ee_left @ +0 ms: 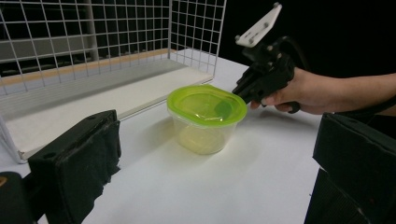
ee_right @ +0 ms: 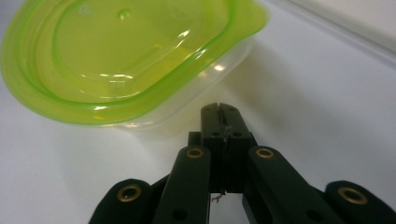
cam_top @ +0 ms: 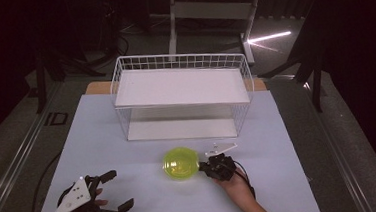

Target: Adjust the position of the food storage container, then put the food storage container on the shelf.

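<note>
The right gripper (ee_right: 219, 108) is seen with its black jaws pressed together on nothing, tips just beside the lower wall of the clear plastic tub with the lime-green lid (ee_right: 126, 60); contact cannot be confirmed. From the high view, the tub (cam_top: 180, 163) is found standing upright on the white table (cam_top: 281, 179), lid seated, in front of the white wire-mesh shelf rack (cam_top: 182, 94) and well apart from it. The left gripper (cam_top: 113, 191) is held near the table's front left corner, jaws spread wide and empty, aimed toward the tub. Judged from this layout, little of the work is done: the tub is not grasped or lifted, and both shelf boards are bare. Left to do, presumably: a grip taken on the tub, then its transfer to the rack.
</note>
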The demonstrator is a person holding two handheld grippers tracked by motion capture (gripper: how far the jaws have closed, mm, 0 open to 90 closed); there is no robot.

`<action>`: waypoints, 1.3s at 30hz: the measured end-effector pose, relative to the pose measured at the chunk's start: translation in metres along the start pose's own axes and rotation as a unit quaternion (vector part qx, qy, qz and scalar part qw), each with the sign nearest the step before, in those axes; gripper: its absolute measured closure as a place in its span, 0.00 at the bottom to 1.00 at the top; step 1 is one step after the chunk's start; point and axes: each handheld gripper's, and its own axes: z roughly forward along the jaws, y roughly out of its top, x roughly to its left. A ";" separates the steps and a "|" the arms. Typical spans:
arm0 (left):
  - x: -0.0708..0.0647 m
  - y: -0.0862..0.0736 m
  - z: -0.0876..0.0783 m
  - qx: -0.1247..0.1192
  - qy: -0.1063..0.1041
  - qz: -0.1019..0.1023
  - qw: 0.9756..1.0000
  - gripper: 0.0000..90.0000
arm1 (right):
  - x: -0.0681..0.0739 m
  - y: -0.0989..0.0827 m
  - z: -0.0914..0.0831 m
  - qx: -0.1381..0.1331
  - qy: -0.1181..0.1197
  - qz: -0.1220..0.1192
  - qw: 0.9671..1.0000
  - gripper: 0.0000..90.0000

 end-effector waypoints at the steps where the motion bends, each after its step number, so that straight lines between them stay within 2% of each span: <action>1: 0.000 0.000 0.000 0.001 0.000 0.000 1.000 0.02 | 0.000 0.000 -0.003 -0.004 -0.005 0.001 1.000 0.96; 5: 0.000 -0.001 0.002 0.004 -0.002 0.000 1.000 0.02 | 0.003 0.000 -0.021 -0.012 -0.024 -0.027 0.999 0.82; 8: -0.001 0.000 0.003 0.006 -0.003 0.000 1.000 0.02 | 0.006 -0.002 -0.033 -0.020 -0.029 -0.041 0.999 0.65; 10: -0.001 -0.001 0.004 0.007 -0.004 -0.001 1.000 0.02 | 0.007 -0.003 -0.040 -0.031 -0.028 -0.035 0.999 0.52; 12: -0.001 -0.001 0.006 0.011 -0.007 -0.001 1.000 0.02 | 0.009 -0.004 -0.048 -0.048 -0.038 -0.039 0.997 0.38; 13: -0.001 0.000 0.006 0.011 -0.007 -0.001 1.000 0.02 | 0.010 -0.005 -0.051 -0.051 -0.036 -0.046 0.997 0.32; 16: -0.002 0.000 0.008 0.013 -0.011 0.000 1.000 0.02 | 0.014 -0.005 -0.058 -0.061 -0.042 -0.056 0.996 0.23; 17: -0.002 0.001 0.008 0.014 -0.012 0.000 1.000 0.02 | 0.015 -0.006 -0.060 -0.063 -0.039 -0.054 0.996 0.22; 21: -0.002 0.005 0.012 0.014 -0.015 -0.005 1.000 0.02 | 0.021 -0.005 -0.067 -0.081 -0.050 -0.061 0.994 0.21; 22: -0.002 0.007 0.013 0.016 -0.015 -0.004 1.000 0.02 | 0.022 -0.003 -0.072 -0.080 -0.038 -0.057 0.994 0.21; 23: -0.002 0.009 0.014 0.017 -0.015 -0.003 1.000 0.02 | 0.023 -0.002 -0.074 -0.087 -0.038 -0.055 0.994 0.23; 24: -0.002 0.011 0.014 0.016 -0.015 -0.002 1.000 0.02 | 0.026 -0.001 -0.078 -0.098 -0.051 -0.061 0.992 0.24; 25: -0.002 0.013 0.015 0.019 -0.014 -0.002 1.000 0.02 | 0.030 -0.001 -0.081 -0.110 -0.069 -0.074 0.989 0.23; 26: -0.001 0.015 0.016 0.022 -0.014 -0.001 1.000 0.02 | 0.032 0.000 -0.084 -0.120 -0.074 -0.086 0.986 0.23; 29: 0.000 0.020 0.019 0.029 -0.008 0.011 0.999 0.02 | 0.037 0.003 -0.091 -0.144 -0.075 -0.080 0.983 0.25; 32: 0.002 0.026 0.023 0.037 -0.004 0.014 0.999 0.02 | 0.038 0.005 -0.096 -0.146 -0.078 -0.074 0.983 0.26; 34: 0.004 0.029 0.025 0.040 0.000 0.012 0.999 0.02 | 0.038 0.007 -0.096 -0.130 -0.088 -0.066 0.985 0.26; 36: 0.005 0.031 0.028 0.040 -0.001 0.004 0.999 0.02 | 0.038 0.008 -0.096 -0.130 -0.094 -0.062 0.985 0.25; 37: 0.006 0.033 0.029 0.046 -0.002 -0.006 0.999 0.02 | 0.038 0.010 -0.096 -0.131 -0.094 -0.064 0.985 0.23; 39: 0.007 0.035 0.032 0.052 -0.004 -0.020 0.998 0.02 | 0.038 0.011 -0.097 -0.146 -0.086 -0.062 0.984 0.22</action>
